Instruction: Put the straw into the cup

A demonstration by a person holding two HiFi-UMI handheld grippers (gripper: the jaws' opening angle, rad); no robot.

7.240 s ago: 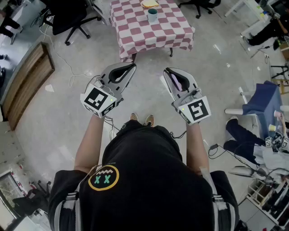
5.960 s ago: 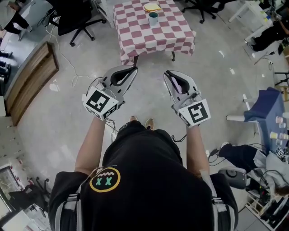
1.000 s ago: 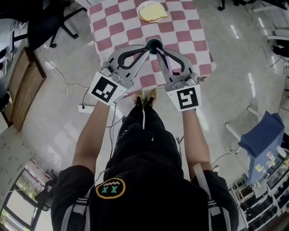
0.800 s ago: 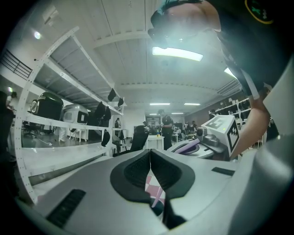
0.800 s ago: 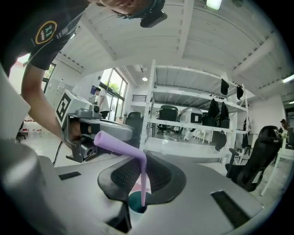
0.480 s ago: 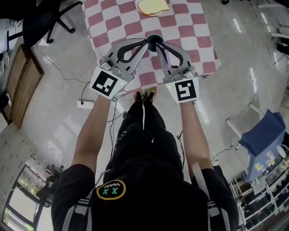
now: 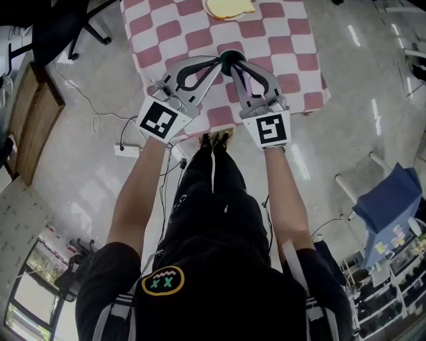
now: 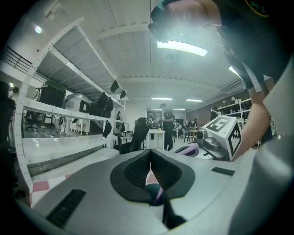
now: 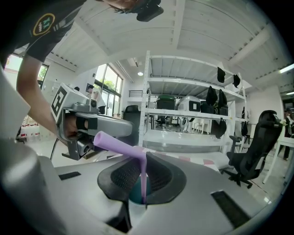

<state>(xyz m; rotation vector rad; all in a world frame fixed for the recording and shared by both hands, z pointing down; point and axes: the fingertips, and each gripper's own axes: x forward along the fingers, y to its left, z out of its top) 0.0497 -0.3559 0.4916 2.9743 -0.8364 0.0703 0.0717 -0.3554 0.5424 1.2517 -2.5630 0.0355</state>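
A checked tablecloth (image 7: pixel 283 40) in pink and white was seen from above on a small table, and a dark teal cup (image 7: pixel 229 60) stood on it near the front edge, with a yellow plate (image 7: pixel 229 6) lying well behind it at the far side. Both grippers were held out over the cloth, and their tips were brought close together at the cup. The left gripper (image 7: pixel 216 64) was kept at the cup's left; in the left gripper view its jaws were seen pressed together along a thin seam, with nothing caught between them, and the cup and a strip of purple could be made out just below the seam. The right gripper (image 7: pixel 237 68) was held at the cup's right, and its jaws were closed on a purple straw (image 9: pixel 120 145). The straw was gripped just below its bend. The short upper part was slanted up and away to the left in the right gripper view, while the long part was run straight down between the pads towards the cup's mouth (image 9: pixel 134 190). Whether the lower end was already inside the cup could not be told. A black office chair (image 7: pixel 56 26) was parked on the floor beside the table.
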